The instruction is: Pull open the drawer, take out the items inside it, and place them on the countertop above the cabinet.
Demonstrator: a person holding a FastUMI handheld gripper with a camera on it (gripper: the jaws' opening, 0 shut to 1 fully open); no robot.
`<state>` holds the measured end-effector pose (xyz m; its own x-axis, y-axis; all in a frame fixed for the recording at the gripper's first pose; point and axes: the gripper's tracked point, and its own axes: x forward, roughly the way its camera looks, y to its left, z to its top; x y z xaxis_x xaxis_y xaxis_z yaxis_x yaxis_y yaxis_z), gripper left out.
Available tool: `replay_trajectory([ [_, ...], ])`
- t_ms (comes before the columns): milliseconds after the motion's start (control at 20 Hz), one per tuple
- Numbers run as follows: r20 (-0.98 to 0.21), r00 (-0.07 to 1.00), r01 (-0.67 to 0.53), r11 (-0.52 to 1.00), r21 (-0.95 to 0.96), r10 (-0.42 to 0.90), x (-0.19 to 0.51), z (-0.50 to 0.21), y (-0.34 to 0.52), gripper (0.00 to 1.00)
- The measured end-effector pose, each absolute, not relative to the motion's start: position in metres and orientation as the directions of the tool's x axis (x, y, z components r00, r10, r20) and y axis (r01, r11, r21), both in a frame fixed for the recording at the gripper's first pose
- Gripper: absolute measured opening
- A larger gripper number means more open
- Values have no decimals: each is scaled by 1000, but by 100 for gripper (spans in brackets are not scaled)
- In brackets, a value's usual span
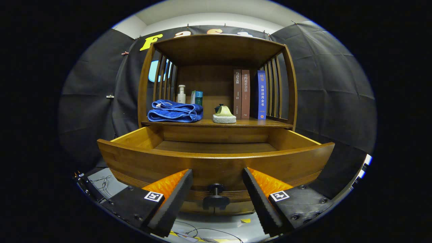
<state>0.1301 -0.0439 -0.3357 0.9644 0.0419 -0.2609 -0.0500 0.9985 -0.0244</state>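
Currently: drawer (216,162) open, knob (216,194) between your spread gripper (217,184) fingers, untouched. Risk: reaching in low, you strike its near front.

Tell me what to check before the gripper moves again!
1. Drawer pulled open: ok.
2. Gripper fingers open, holding nothing: ok.
3. Knob sits between the fingers, not pinched: ok.
4. Drawer floor seen bare at the back; front part hidden behind the drawer's front panel: cannot tell if items remain.
5. Countertop has free space between the blue towel and the small green ornament: ok.
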Motion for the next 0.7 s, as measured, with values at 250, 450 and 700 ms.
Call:
replay_trajectory([
  [250, -261, 964, -53, 998, -24, 45, 169, -329, -40, 99],
  [450, -282, 958, -54, 998, -27, 45, 197, -334, -38, 99],
  [700, -278, 959, -60, 997, -38, 47, 227, -339, -36, 99],
])
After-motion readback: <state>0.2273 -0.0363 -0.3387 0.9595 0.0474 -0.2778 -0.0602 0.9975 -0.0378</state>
